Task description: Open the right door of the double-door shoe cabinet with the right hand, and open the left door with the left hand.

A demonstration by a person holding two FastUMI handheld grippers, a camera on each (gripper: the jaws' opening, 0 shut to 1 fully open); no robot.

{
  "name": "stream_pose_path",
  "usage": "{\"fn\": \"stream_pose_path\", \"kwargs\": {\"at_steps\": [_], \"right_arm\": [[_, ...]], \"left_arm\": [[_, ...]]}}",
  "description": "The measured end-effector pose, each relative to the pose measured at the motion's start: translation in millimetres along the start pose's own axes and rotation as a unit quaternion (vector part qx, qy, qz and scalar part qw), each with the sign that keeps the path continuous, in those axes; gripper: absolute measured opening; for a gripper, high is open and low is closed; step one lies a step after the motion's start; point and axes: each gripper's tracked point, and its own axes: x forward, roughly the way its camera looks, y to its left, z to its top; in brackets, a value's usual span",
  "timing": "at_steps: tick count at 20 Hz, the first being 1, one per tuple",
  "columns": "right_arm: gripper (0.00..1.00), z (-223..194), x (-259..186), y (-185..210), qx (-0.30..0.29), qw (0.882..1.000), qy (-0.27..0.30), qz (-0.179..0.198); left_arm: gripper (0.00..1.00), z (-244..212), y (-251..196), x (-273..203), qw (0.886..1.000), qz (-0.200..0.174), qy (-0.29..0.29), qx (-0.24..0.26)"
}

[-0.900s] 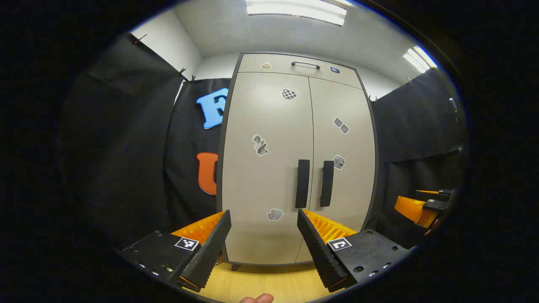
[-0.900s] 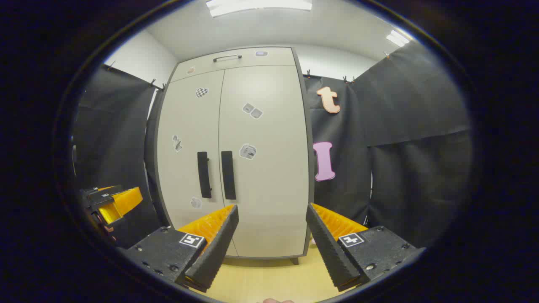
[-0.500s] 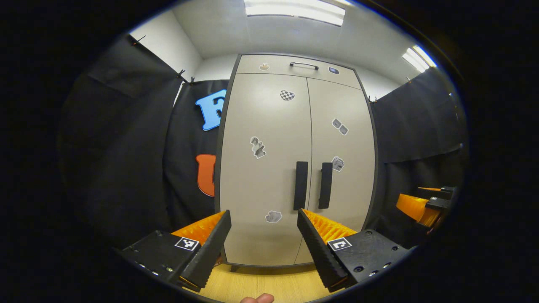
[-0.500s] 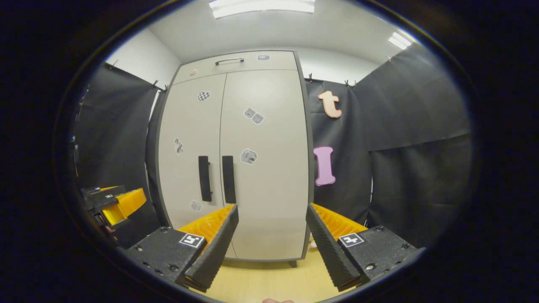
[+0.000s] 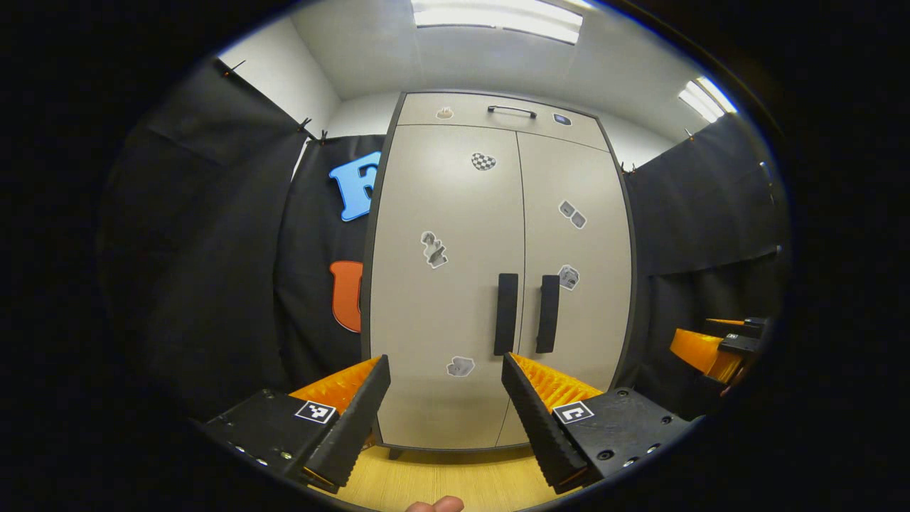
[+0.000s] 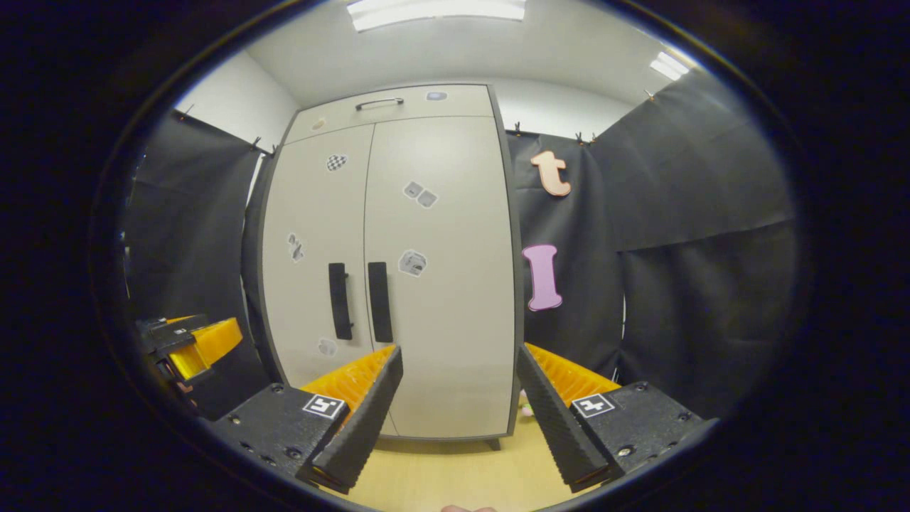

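Observation:
A tall beige shoe cabinet (image 5: 455,299) with two closed doors stands ahead. Its left door handle (image 5: 506,313) and right door handle (image 5: 547,313) are dark vertical bars side by side at the middle seam. My left gripper (image 5: 446,419) is open, some way in front of the left door, holding nothing. In the right gripper view the cabinet (image 6: 441,320) sits left of centre, with the left handle (image 6: 340,301) and right handle (image 6: 379,301). My right gripper (image 6: 458,412) is open and empty, short of the right door. The other gripper (image 6: 192,345) appears at the left edge, and the right one (image 5: 714,347) at the right edge.
Black cloth walls flank the cabinet on both sides. A drawer with a metal handle (image 5: 512,110) tops the cabinet. Several stickers dot the doors. Pale wood floor (image 5: 455,480) lies between me and the cabinet. A fingertip (image 5: 435,505) shows at the bottom edge.
Both views have shifted slightly; the cabinet has drifted a little left in each. Both grippers stay open and the doors stay closed.

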Motion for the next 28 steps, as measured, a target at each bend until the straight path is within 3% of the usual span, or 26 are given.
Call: {"fn": "stream_pose_path", "kwargs": {"at_steps": [10,16,22,28], "right_arm": [[1.00,7.8,26.4,23.8,-0.003,1.000,-0.004,0.015],[1.00,23.2,90.0,58.9,-0.009,0.999,-0.016,0.040],[1.00,5.3,165.3,95.3,-0.003,0.998,0.019,0.057],[1.00,-5.4,194.1,110.9,0.014,0.998,0.029,0.060]], "left_arm": [[0.95,-0.5,5.1,-5.2,1.000,-0.008,0.000,0.003],[0.95,-4.6,8.7,-13.5,1.000,-0.017,0.003,0.004],[0.95,-9.1,27.7,-18.2,1.000,-0.009,0.007,0.006],[0.95,-15.4,55.1,-15.3,1.000,0.012,0.016,-0.005]]}}
